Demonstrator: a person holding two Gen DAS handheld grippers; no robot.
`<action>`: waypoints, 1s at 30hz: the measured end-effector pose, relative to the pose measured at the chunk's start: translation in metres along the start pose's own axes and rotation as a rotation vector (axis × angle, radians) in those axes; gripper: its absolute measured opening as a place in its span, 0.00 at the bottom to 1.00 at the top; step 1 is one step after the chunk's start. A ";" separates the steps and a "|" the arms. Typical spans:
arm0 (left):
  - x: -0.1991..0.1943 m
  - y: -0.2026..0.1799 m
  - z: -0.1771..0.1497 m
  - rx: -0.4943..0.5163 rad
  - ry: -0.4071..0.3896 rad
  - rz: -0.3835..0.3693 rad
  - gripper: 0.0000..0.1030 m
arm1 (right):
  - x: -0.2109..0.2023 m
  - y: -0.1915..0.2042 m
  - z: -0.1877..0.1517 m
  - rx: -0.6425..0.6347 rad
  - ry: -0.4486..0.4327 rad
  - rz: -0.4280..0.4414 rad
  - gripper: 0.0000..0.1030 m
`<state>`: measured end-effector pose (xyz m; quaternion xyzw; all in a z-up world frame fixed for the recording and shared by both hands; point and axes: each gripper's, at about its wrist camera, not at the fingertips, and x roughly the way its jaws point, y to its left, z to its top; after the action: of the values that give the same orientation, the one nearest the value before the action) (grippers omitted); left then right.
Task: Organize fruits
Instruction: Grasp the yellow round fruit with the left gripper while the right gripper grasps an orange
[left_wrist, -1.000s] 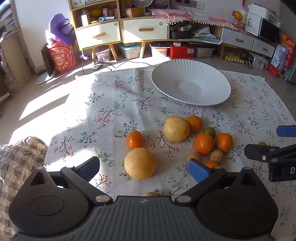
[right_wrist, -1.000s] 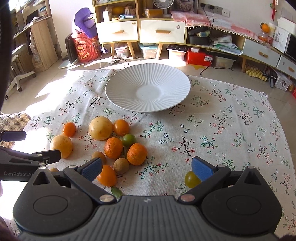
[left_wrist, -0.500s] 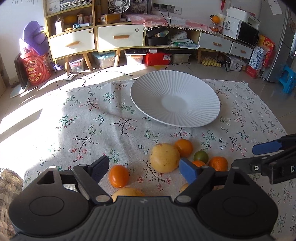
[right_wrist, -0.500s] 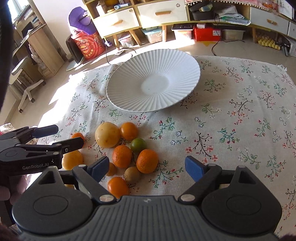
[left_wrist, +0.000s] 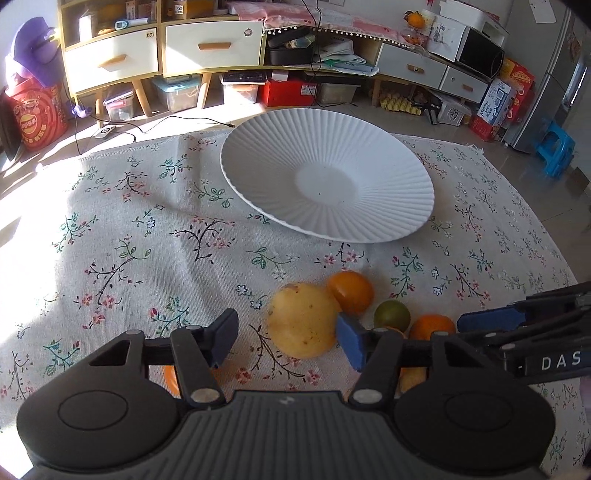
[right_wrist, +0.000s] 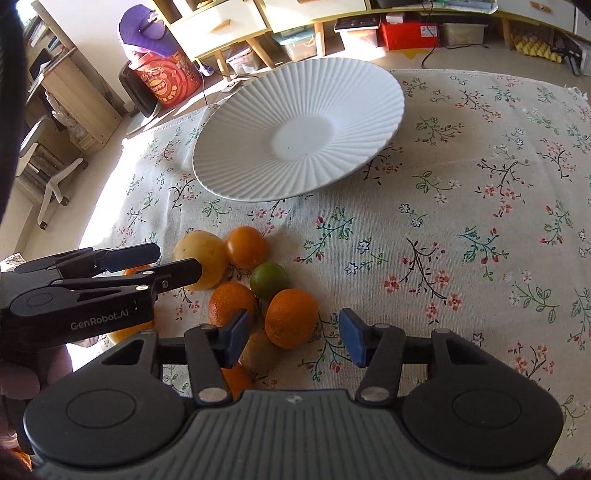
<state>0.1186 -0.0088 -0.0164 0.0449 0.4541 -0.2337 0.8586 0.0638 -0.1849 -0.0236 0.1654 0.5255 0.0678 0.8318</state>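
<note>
A white ribbed plate (left_wrist: 327, 181) (right_wrist: 299, 131) lies empty on the floral cloth. In front of it is a cluster of fruit: a large yellow fruit (left_wrist: 301, 325) (right_wrist: 201, 254), several oranges (left_wrist: 351, 291) (right_wrist: 247, 245) and a green lime (left_wrist: 391, 314) (right_wrist: 269, 279). My left gripper (left_wrist: 288, 341) is open, with the yellow fruit between its fingers. My right gripper (right_wrist: 293, 336) is open, with an orange (right_wrist: 291, 323) between its fingers. Each gripper shows in the other's view: the left (right_wrist: 177, 264) and the right (left_wrist: 487, 317).
The cloth (left_wrist: 129, 236) covers a low table. Behind it stand cabinets with drawers (left_wrist: 210, 46), storage boxes (left_wrist: 288, 92) on the floor and a red bag (right_wrist: 166, 83). A blue stool (left_wrist: 556, 147) is at the far right. An office chair (right_wrist: 51, 184) stands at the left.
Both grippers have moved forward and down toward the fruit cluster. The yellow fruit now sits between my left fingers and an orange between my right fingers.
</note>
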 end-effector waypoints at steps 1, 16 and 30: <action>0.002 0.000 0.000 0.001 0.007 -0.004 0.46 | 0.001 -0.001 0.000 0.001 0.004 0.000 0.47; 0.013 -0.006 -0.004 0.023 0.027 -0.001 0.37 | 0.005 0.001 -0.004 -0.030 -0.013 -0.008 0.30; 0.006 -0.005 -0.002 -0.013 0.026 0.000 0.37 | 0.002 0.003 -0.001 -0.014 -0.025 -0.003 0.29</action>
<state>0.1181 -0.0146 -0.0220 0.0424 0.4668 -0.2300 0.8529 0.0639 -0.1810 -0.0246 0.1593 0.5149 0.0682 0.8395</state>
